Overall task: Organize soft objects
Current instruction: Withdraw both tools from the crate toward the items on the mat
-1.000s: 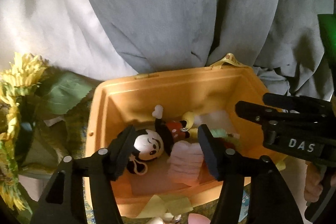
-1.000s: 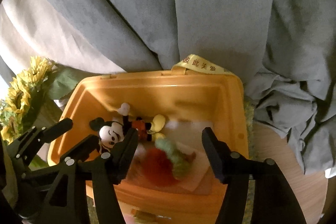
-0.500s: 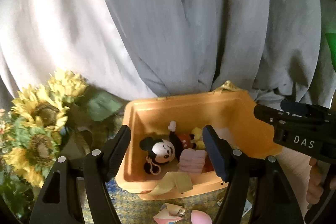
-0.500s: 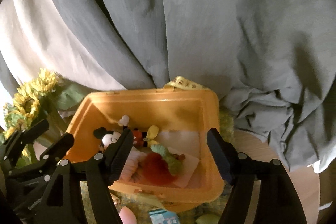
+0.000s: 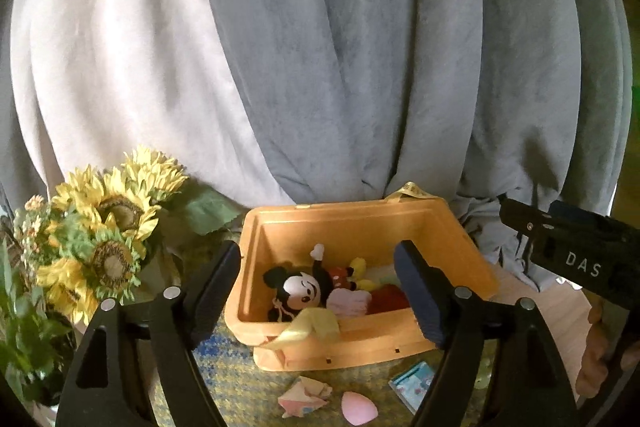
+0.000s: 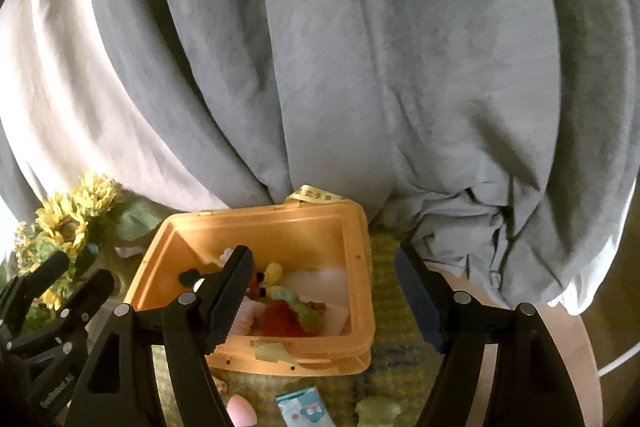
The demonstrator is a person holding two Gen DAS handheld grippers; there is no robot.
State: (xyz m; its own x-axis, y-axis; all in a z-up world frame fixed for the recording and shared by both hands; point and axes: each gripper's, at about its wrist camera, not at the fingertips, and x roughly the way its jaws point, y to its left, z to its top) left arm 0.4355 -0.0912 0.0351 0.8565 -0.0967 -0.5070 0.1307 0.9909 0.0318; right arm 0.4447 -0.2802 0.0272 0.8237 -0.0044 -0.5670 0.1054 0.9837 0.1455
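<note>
An orange plastic bin (image 5: 360, 223) (image 6: 260, 227) stands on a woven mat. Inside lie a Mickey Mouse plush (image 5: 302, 287), a pink ribbed soft piece (image 5: 348, 301) and a red and green plush (image 6: 288, 313). A yellow cloth (image 5: 312, 325) hangs over the bin's near rim. My left gripper (image 5: 318, 291) is open and empty, above and in front of the bin. My right gripper (image 6: 324, 295) is open and empty, also above and in front of it. A pink egg-shaped sponge (image 5: 358, 407) and a crumpled pink and yellow piece (image 5: 304, 395) lie on the mat before the bin.
Artificial sunflowers (image 5: 108, 239) stand left of the bin. Grey and white curtains (image 5: 340, 67) hang behind. A small blue packet (image 6: 304, 409) and a pale green soft piece (image 6: 378, 411) lie on the mat. The wooden table edge (image 6: 560, 347) shows at right.
Both grippers have pulled up and back from the bin, which now looks smaller and farther. Both stay open and empty. The items on the mat have come into view.
</note>
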